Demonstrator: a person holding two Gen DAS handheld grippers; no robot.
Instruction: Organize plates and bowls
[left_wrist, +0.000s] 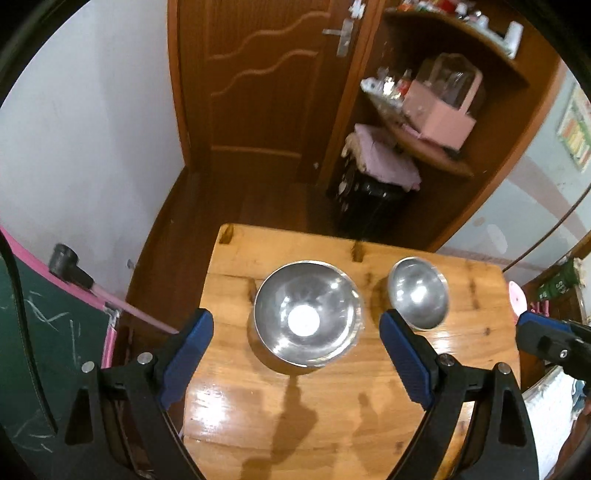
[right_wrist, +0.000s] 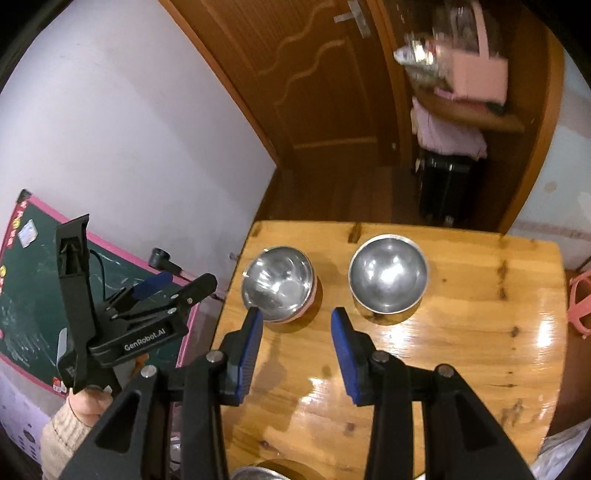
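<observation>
The white lettering "GenRobot.AI" is seen on the black body of the left tongs (right_wrist: 173, 284), whose blue-padded jaws are spread wide and empty. The right tongs (right_wrist: 296, 339) are parted about halfway, with nothing gripped. Two round, shiny steel bowls, the larger bowl (left_wrist: 306, 314) and the smaller bowl (left_wrist: 418, 291), are set side by side, apart, on the glossy knotted wooden table (left_wrist: 295, 424).

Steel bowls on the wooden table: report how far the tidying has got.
Done: nothing visibly stacked. The two round steel bowls sit apart on the wooden table. In hand: nothing; left gripper and right gripper hover open, empty. Left: gathering the bowls.
</observation>
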